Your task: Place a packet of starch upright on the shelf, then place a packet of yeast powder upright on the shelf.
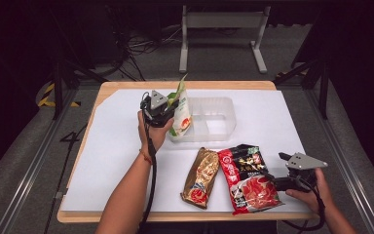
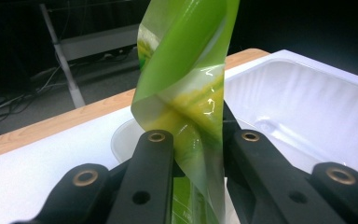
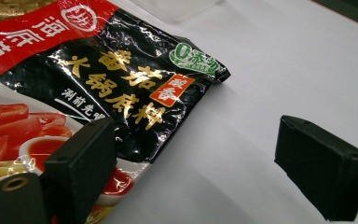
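Your left claw (image 2: 200,140) is gripping the green pouch (image 2: 186,79) upright over the clear tray's (image 1: 226,109) left end; your right claw (image 3: 191,163) is resting released.

The lower end of the green pouch (image 2: 186,107) is hidden between and below the left gripper's fingers (image 2: 156,158), and its top is cut off by the upper edge. The red and black packet (image 3: 98,79) is cut off at the left edge and partly covered by one of the right gripper's fingers (image 3: 81,163). The small print beside that finger is too blurred to be read.
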Tool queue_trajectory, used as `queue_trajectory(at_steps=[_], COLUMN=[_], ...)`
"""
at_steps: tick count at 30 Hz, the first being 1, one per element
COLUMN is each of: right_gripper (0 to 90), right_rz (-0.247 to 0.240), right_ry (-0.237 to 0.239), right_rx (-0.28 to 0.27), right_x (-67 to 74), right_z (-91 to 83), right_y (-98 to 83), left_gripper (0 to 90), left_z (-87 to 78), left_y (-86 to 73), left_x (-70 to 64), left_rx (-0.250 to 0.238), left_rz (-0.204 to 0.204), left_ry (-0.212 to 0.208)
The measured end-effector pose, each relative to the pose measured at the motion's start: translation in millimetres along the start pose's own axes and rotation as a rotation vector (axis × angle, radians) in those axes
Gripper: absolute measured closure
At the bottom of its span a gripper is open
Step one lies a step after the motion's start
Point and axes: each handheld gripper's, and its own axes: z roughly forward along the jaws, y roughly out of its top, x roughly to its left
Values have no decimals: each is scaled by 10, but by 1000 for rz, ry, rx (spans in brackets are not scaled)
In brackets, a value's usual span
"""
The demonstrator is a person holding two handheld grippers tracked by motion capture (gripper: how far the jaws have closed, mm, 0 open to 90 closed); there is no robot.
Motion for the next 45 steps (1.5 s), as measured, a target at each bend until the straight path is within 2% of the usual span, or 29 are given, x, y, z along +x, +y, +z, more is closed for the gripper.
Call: queue_trajectory(at_steps=[7,11,17,23,28,31,33,37,40,41,43,45], right_gripper=[130,130,130,130,130,130,130,133,138,139,139,139], right_rz=[0,0,5,4,0,-5,-5,-3,3,5,11,20], right_ry=[2,4,-1,-3,0,-1,2,8,19,15,18,18], right_rx=[1,3,0,1,1,-2,-2,-10,-12,-11,-19,-29], right_x=[-1,-2,-23,-18,-9,-7,-8,-16,-18,-17,-21,-25], right_z=[0,8,12,14,30,29,31,35,39,38,32,26], right_y=[0,9,44,60,86,97,98,101,96,100,111,127], left_gripper=[821,813,787,723,707,626,582,482,424,410,350,338], left_z=[6,10,-6,-82,-171,-243,-325,-502,-666,-713,-802,-885], left_y=[-31,-30,-11,-32,-35,-18,-9,-18,-65,-81,-122,-166], left_x=[41,49,60,67,52,47,44,45,42,41,24,8], left_rx=[-2,12,33,42,55,58,57,66,73,78,84,84], left_rz=[2,16,76,98,125,131,131,157,179,186,185,199], left_ry=[-19,-32,-49,-74,-76,-70,-78,-95,-112,-106,-108,-119])
